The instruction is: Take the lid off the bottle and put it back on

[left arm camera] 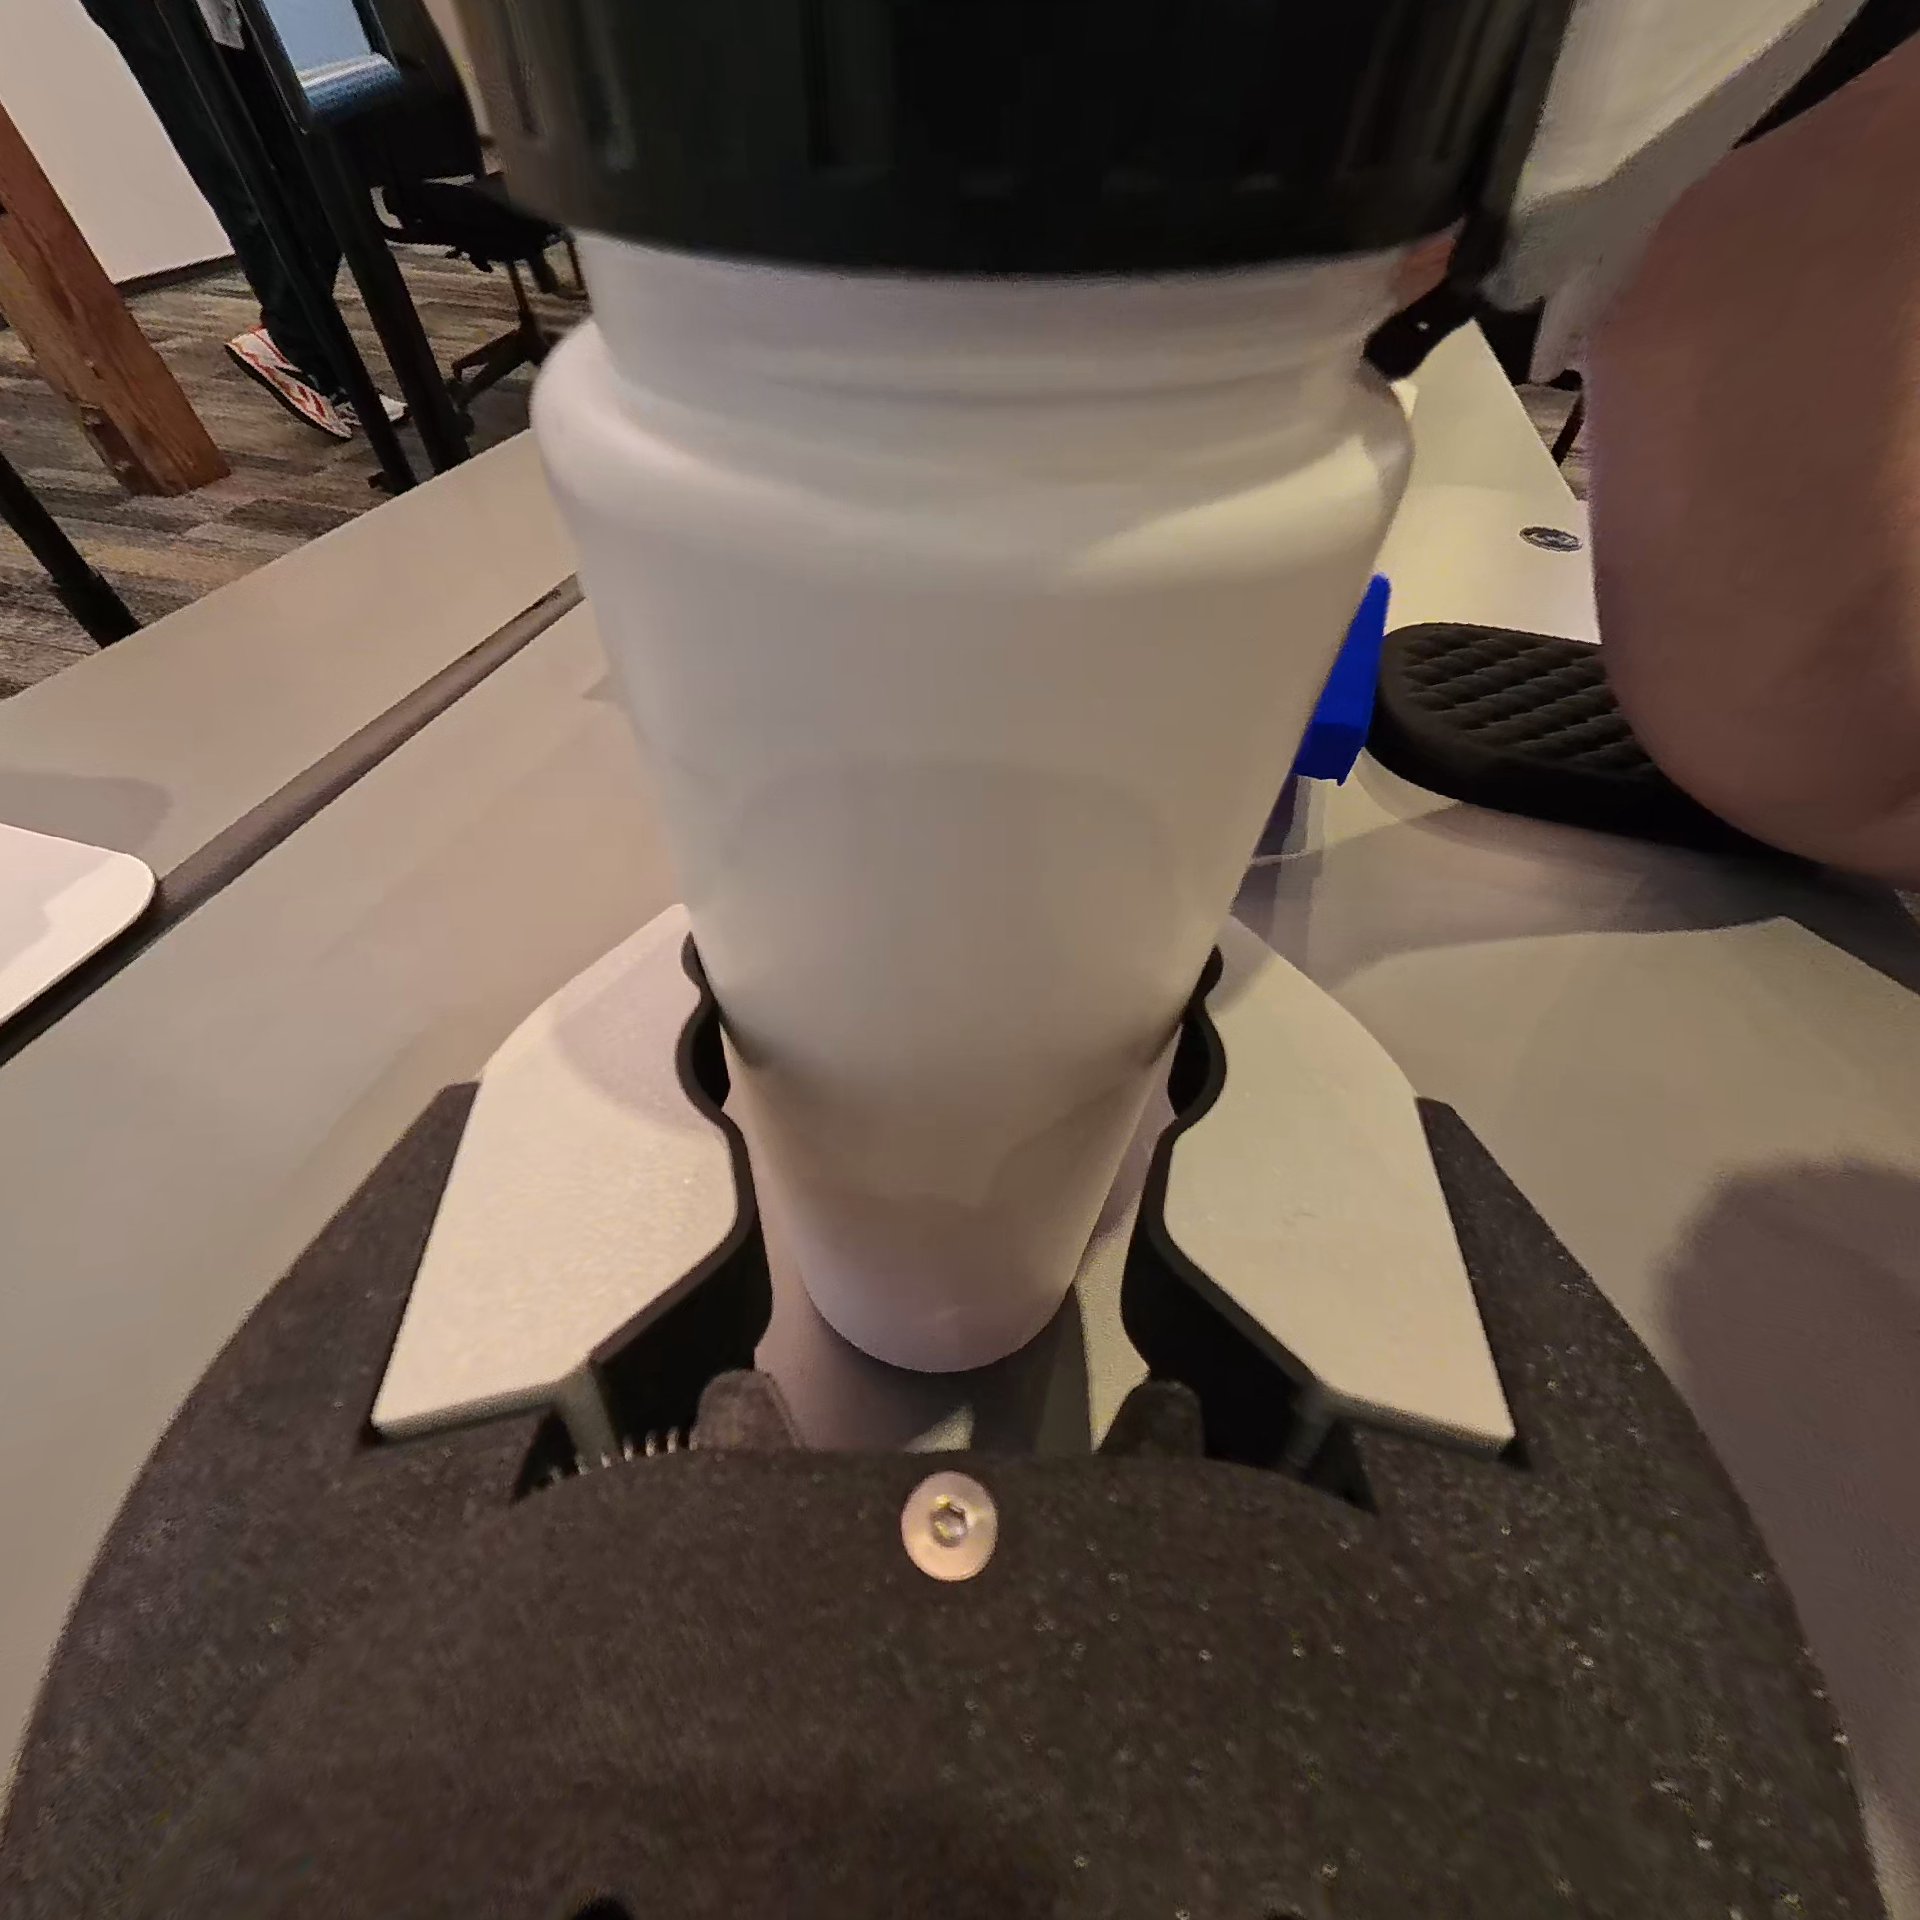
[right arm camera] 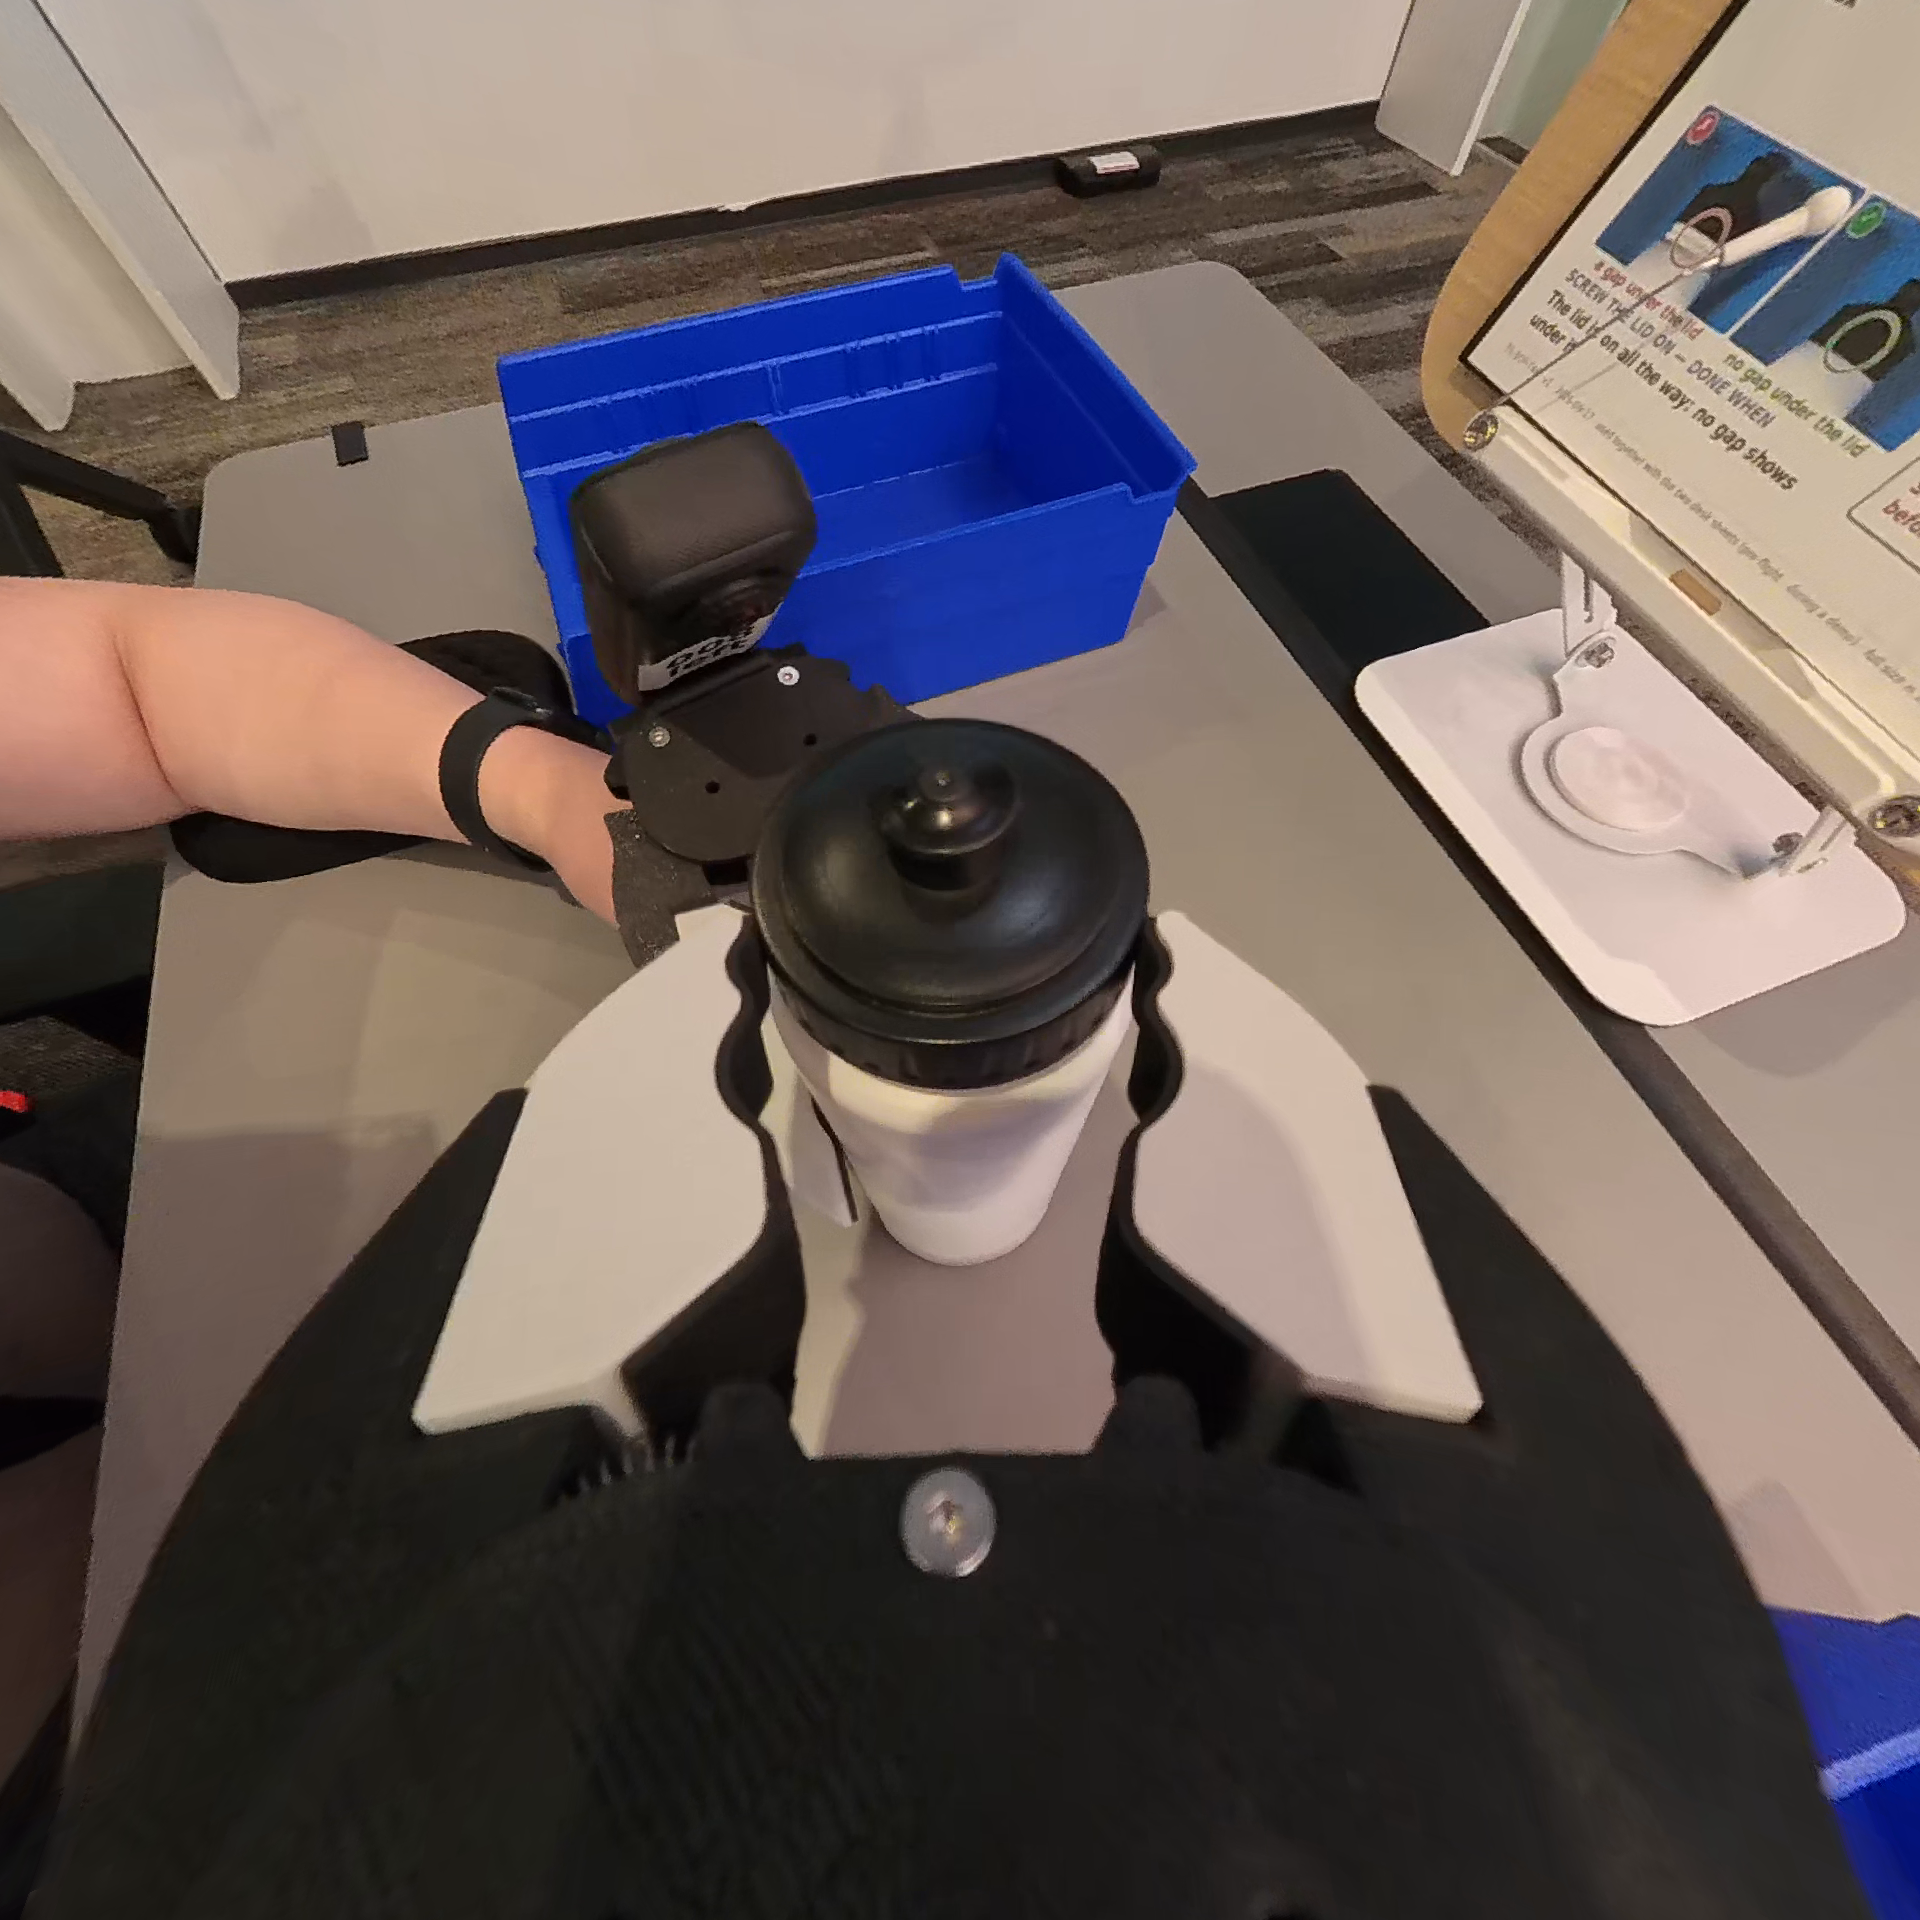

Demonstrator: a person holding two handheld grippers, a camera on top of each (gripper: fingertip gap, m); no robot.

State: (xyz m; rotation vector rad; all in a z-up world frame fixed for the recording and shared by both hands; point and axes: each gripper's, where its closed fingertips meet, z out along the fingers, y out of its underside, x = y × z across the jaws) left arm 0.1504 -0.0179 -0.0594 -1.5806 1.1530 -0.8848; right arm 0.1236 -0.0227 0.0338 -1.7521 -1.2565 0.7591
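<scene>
A white bottle stands upright on the grey table, with a black lid on its neck. A band of white neck shows below the lid. My left gripper is shut on the bottle's body low down, one finger on each side. From above, the right wrist view shows the round black lid with its spout and the white bottle under it. My right gripper is shut on the lid, its pads against the rim on both sides. The left gripper reaches in from the left.
An empty blue bin stands behind the bottle. A tablet stand holding an instruction sheet is at the right. A person's forearm rests on a black pad. A white flat object lies at the far left.
</scene>
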